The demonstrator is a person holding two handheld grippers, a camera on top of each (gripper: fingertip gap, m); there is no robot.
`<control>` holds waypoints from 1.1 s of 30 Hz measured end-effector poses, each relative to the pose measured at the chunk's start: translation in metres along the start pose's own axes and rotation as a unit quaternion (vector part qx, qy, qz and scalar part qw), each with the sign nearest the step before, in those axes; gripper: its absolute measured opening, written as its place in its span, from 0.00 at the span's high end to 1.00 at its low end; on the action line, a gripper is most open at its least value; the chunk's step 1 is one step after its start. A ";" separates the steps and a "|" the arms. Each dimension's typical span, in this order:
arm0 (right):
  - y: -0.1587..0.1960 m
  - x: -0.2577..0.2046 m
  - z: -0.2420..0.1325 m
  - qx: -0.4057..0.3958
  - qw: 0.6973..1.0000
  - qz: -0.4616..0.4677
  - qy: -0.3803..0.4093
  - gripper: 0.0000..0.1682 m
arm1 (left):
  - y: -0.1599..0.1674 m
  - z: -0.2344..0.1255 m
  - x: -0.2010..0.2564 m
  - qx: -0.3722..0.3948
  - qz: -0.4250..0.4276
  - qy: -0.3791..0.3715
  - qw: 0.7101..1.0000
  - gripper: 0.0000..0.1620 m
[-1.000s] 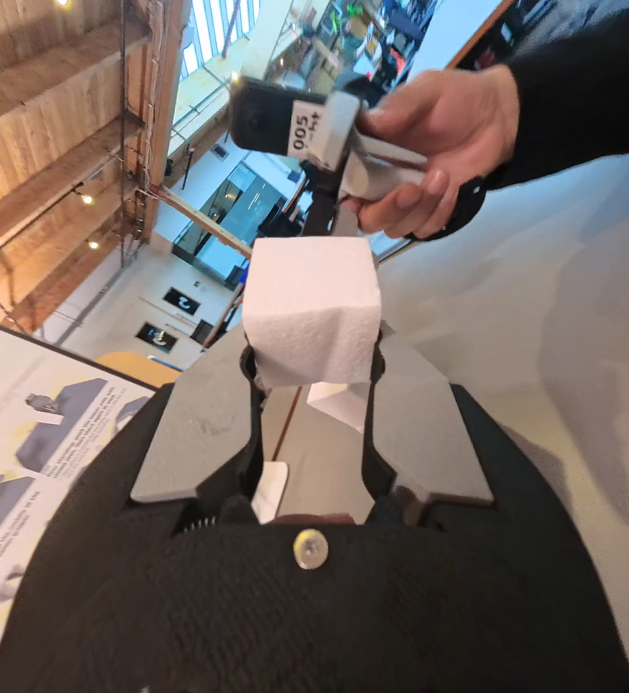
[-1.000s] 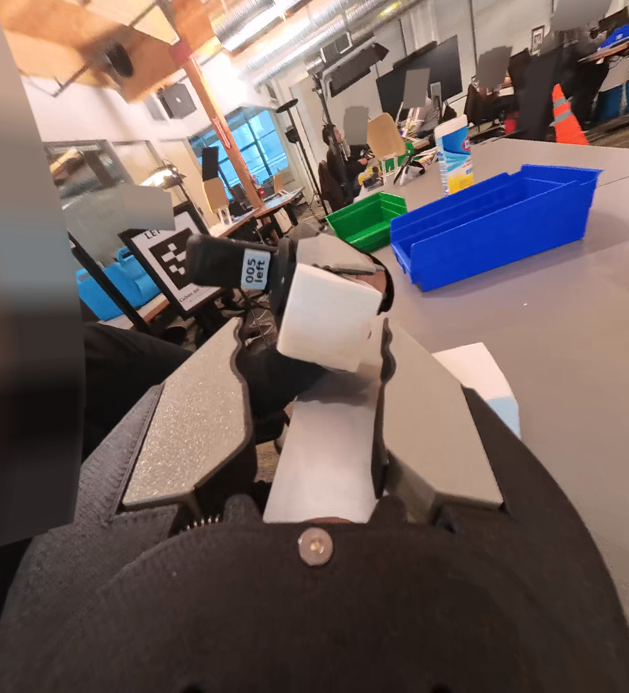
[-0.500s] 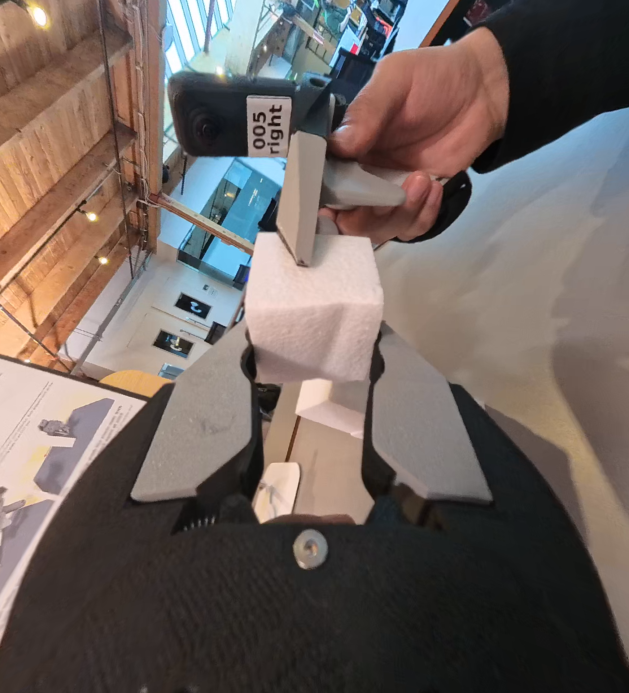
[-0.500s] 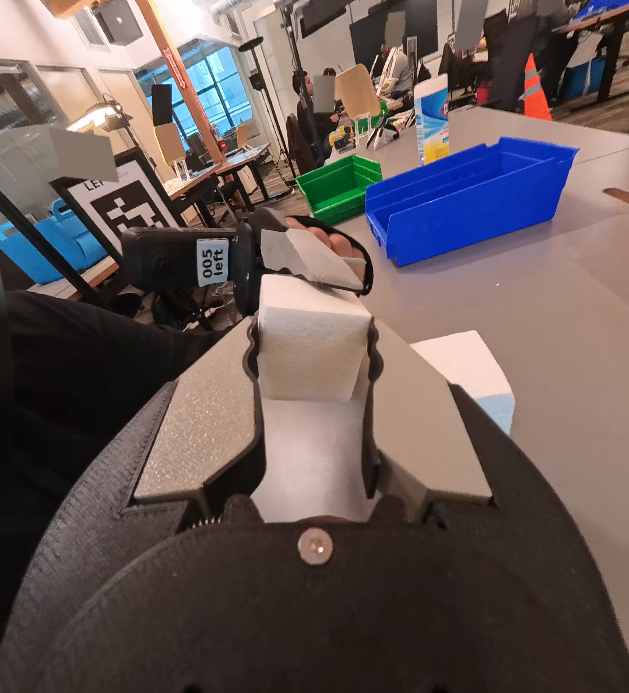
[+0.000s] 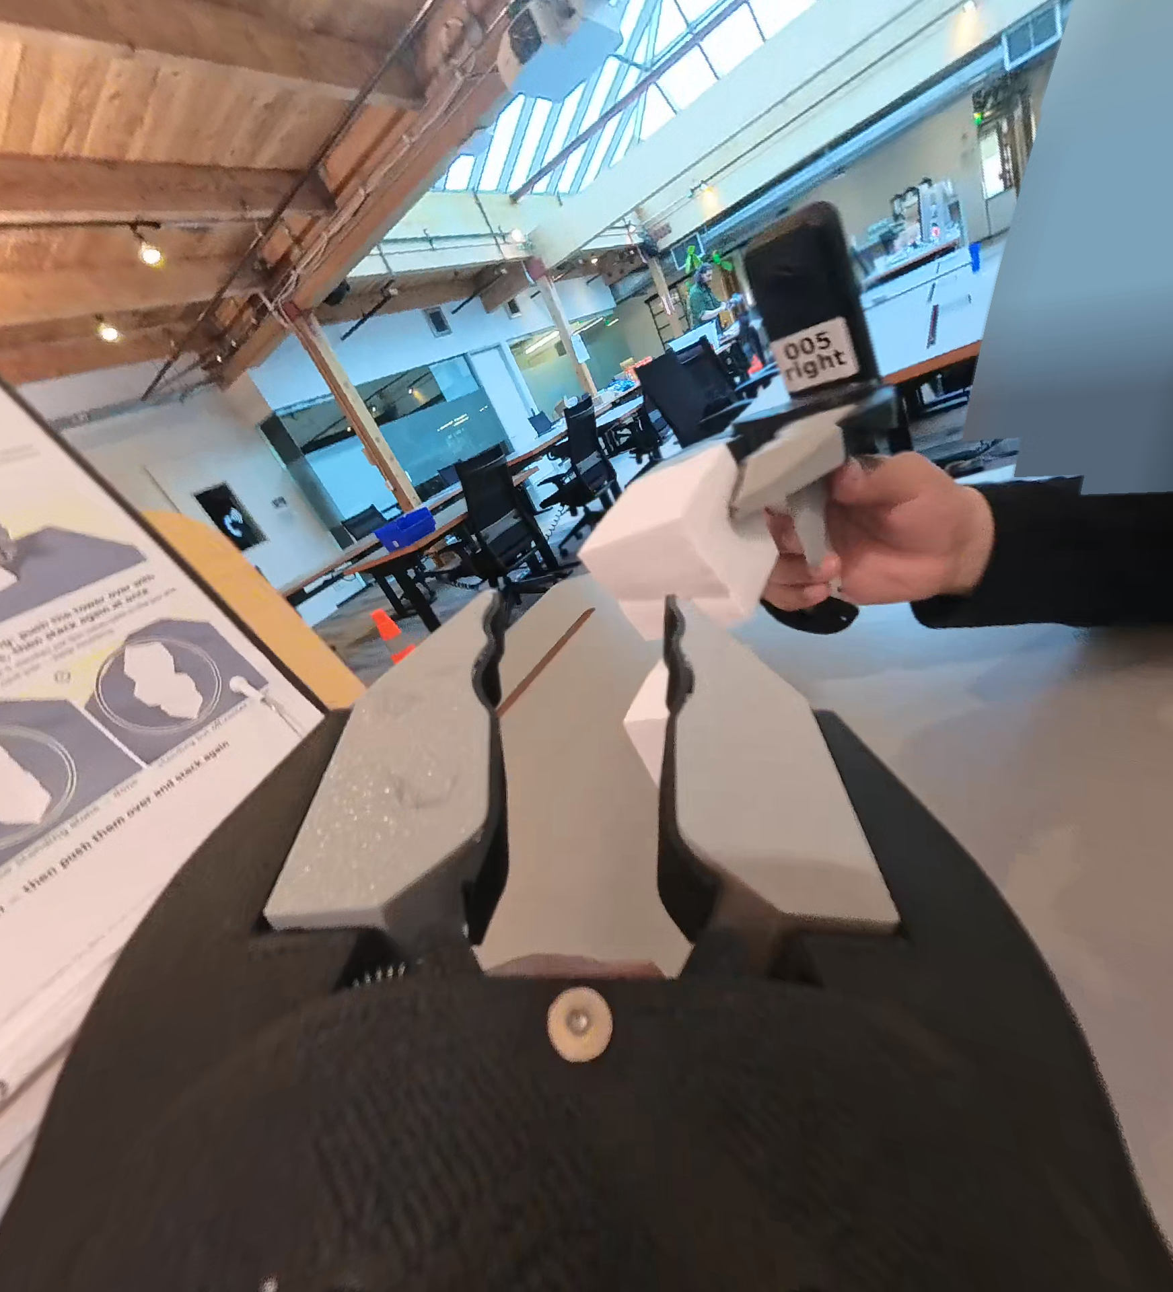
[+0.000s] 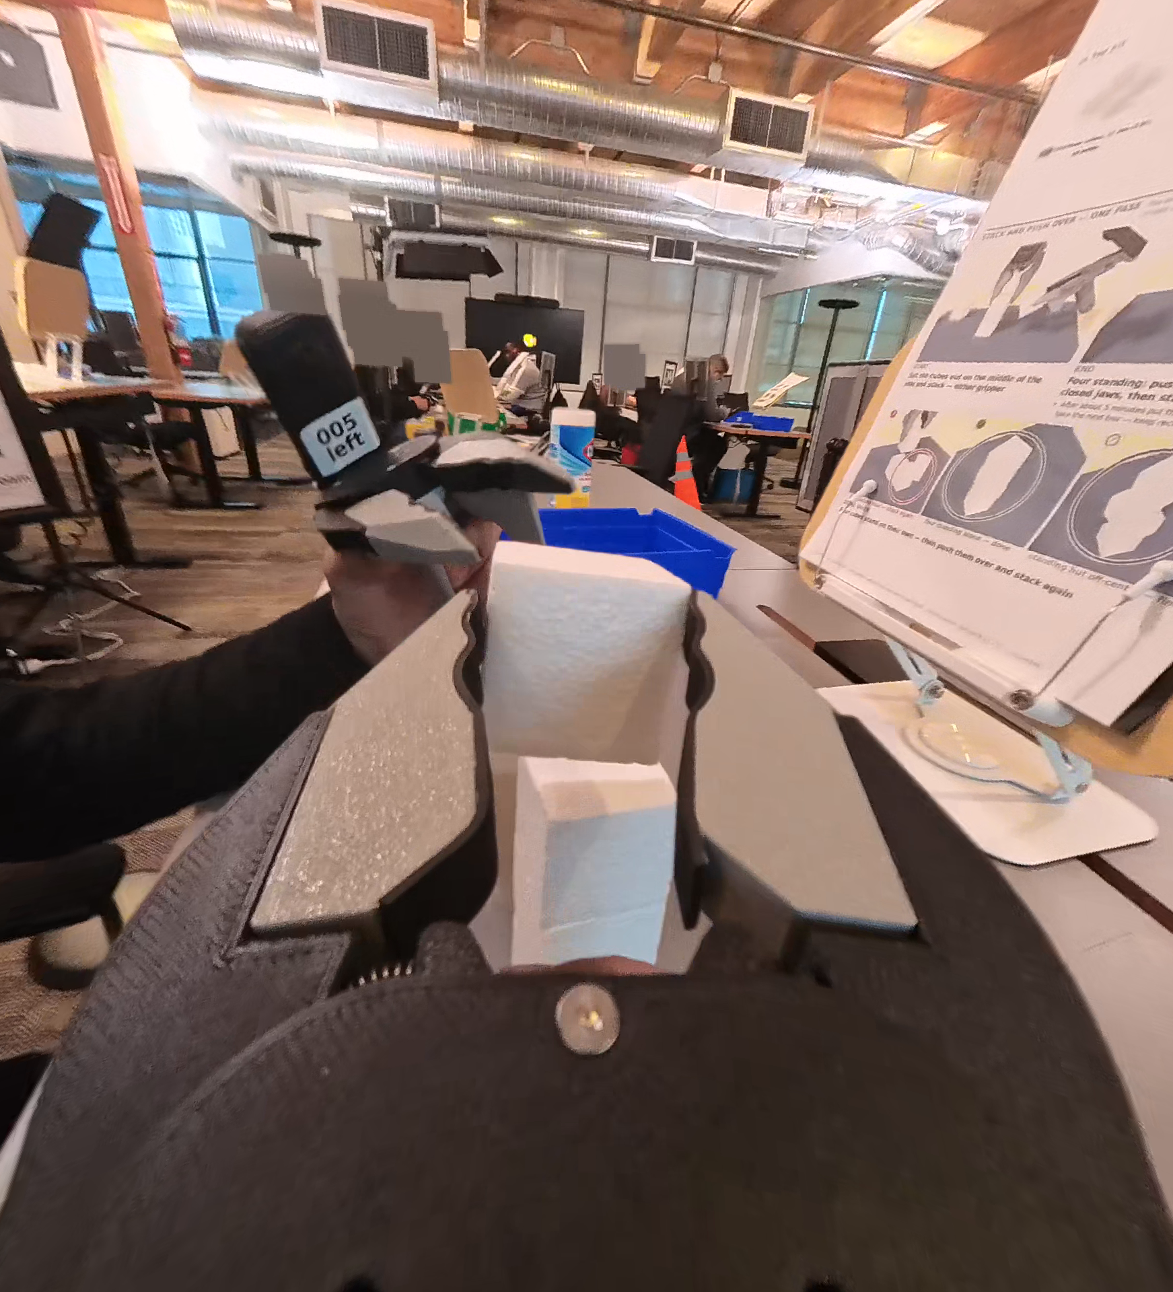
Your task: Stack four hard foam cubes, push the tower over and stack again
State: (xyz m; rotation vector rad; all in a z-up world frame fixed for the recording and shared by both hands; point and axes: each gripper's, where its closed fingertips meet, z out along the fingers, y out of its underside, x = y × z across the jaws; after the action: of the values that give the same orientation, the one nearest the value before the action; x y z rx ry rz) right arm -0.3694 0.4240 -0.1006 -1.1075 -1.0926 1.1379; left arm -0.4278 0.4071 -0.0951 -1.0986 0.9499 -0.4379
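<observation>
**Foam cube aloft over the stack as second tongs stand empty**

The right gripper (image 6: 583, 650), its two grey fingers pressed against opposite faces, grips a white hard foam cube (image 6: 580, 657) and holds it in the air directly above a second white foam cube (image 6: 597, 860) seen lower between the same fingers. From the left wrist view the held cube (image 5: 674, 538) appears tilted, one corner leading. The left gripper (image 5: 580, 654) holds nothing, its fingers parted with bare grey tabletop (image 5: 989, 734) between them; it sits just beside that lower cube (image 5: 646, 720), part of whose white face shows behind one finger. How many cubes lie beneath the lower one cannot be told. Beyond the lower cube stand a blue plastic bin (image 6: 632, 542) and, to one side, a printed instruction sheet on a stand (image 6: 1059, 433).

The step in hand looks like a placing move in the stacking phase. The next move probably calls for levelling the tilted cube, lining its faces up with the one below, lowering it until it sits flat, and only then letting go.
</observation>
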 end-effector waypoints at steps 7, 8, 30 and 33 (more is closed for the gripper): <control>0.018 -0.002 0.013 -0.007 1.000 -0.024 -0.010 0.67 | 0.022 0.007 -0.008 -0.040 -0.031 -0.011 0.999 0.73; 0.017 -0.002 0.013 -0.002 1.000 -0.018 -0.013 0.67 | 0.023 0.008 -0.006 -0.045 -0.030 -0.010 0.999 0.73; 0.008 -0.016 0.012 0.048 0.995 0.017 -0.089 0.67 | 0.034 0.027 0.041 -0.073 -0.160 0.131 0.976 0.60; 0.010 -0.021 0.014 0.042 0.994 0.014 -0.097 0.67 | 0.031 0.029 0.045 -0.069 -0.162 0.138 0.975 0.61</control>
State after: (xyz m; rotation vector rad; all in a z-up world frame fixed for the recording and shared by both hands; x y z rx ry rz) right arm -0.3862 0.4054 -0.1105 -0.9637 -1.1714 1.3227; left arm -0.3838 0.4038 -0.1387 -1.3506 1.0579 -0.8190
